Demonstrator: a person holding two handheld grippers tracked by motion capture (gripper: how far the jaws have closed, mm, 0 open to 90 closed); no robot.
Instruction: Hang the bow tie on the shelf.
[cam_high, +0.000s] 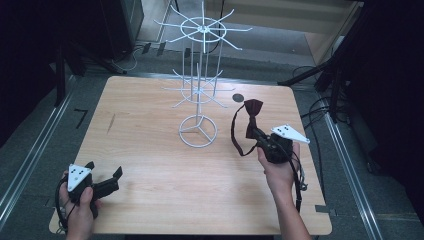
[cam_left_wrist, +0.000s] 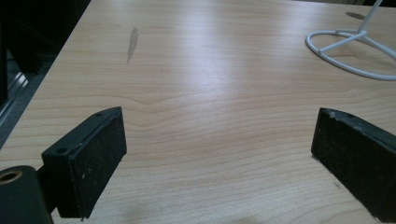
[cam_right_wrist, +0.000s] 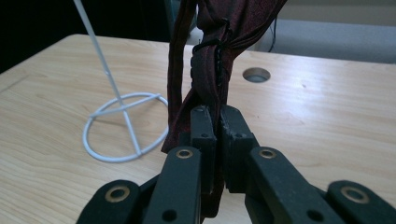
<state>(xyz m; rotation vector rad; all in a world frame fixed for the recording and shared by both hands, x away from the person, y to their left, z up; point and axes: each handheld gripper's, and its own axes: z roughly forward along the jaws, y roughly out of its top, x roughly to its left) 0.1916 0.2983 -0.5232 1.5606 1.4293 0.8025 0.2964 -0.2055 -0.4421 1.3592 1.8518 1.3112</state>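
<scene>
A dark red bow tie (cam_high: 251, 114) with a thin neck strap hangs above the right side of the table, and my right gripper (cam_high: 259, 135) is shut on its lower wing. In the right gripper view the two jaws pinch the bow tie (cam_right_wrist: 212, 51) just below its knot. A white wire display stand (cam_high: 199, 90) with hooked arms stands at the back middle of the table; its ring base (cam_right_wrist: 125, 133) lies left of the tie. My left gripper (cam_high: 104, 175) rests open at the front left corner, its pads (cam_left_wrist: 95, 154) wide apart over bare wood.
The wooden table (cam_high: 150, 165) has a round cable hole (cam_high: 238, 97) behind the tie. The stand's ring base (cam_left_wrist: 355, 51) lies far right of the left gripper. Black frames and cables surround the table on the floor.
</scene>
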